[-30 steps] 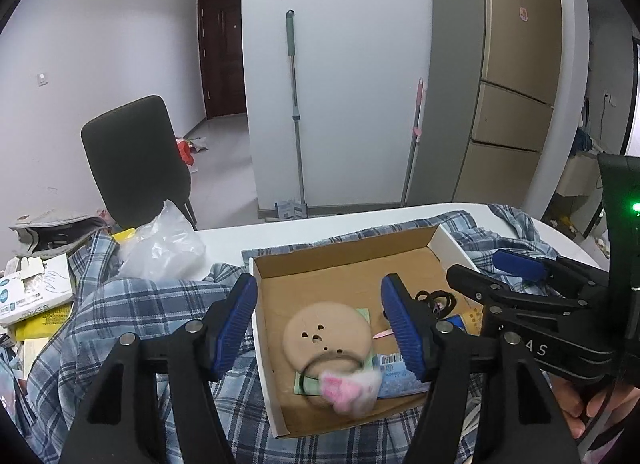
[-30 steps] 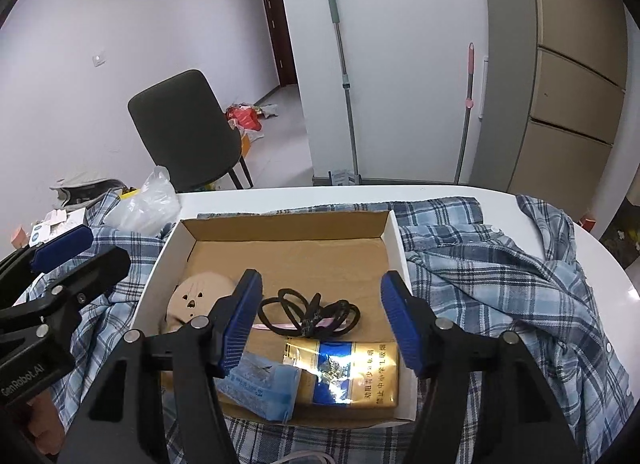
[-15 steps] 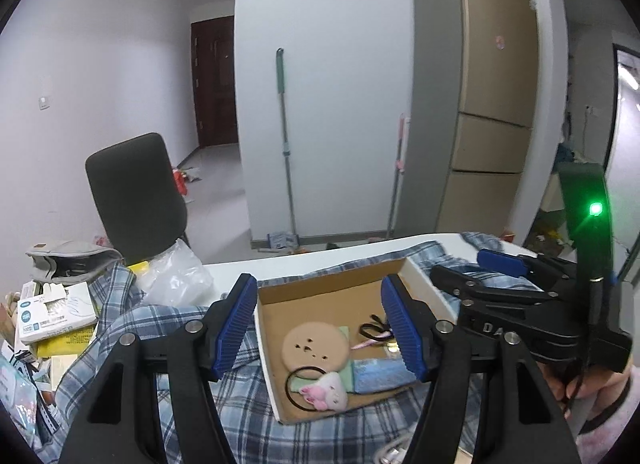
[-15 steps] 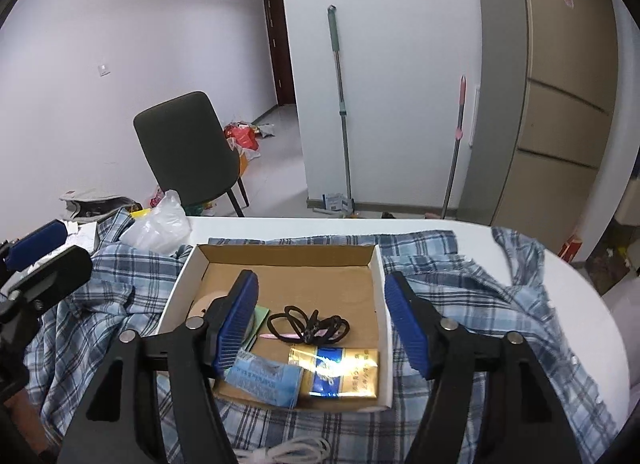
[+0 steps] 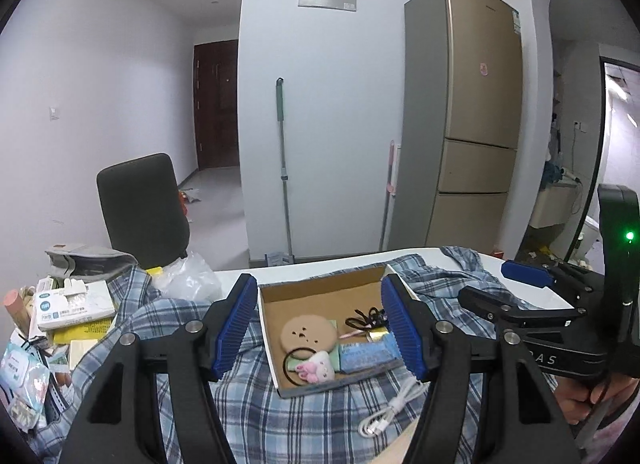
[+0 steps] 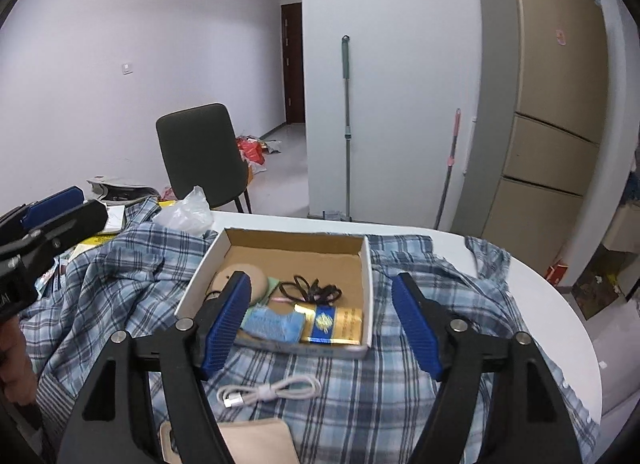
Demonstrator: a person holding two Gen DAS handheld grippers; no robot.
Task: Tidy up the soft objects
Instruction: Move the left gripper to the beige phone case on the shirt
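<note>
Presently, left gripper (image 5: 320, 328): jaws spread wide, blue pads (image 5: 234, 326) gripping nothing, touching nothing, raised above the table. Right gripper (image 6: 322, 324): jaws likewise wide apart, empty, hovering over the near edge of the cardboard box (image 6: 370, 276). Box contents, resting on a blue plaid shirt (image 6: 132, 264): one tan round puff (image 5: 308, 334) with small holes, at left; one pink plush toy (image 5: 316, 370) on a black hair ring, at the near left corner; one light-blue tissue pack (image 6: 274, 324), near middle; one gold-and-blue packet (image 6: 334, 324), near right; one tangle of black hair ties (image 6: 310, 290), centre. Outside the box, on the shirt just before it: one coiled white cable (image 6: 268, 390); one beige pouch (image 6: 256, 442) nearest the camera. Left of the shirt: clear plastic bag (image 5: 188, 280), assorted cartons (image 5: 72, 304). Beyond the white table (image 6: 552, 312): dark chair (image 5: 142, 207), mop (image 5: 282, 167), refrigerator (image 5: 468, 115).
</note>
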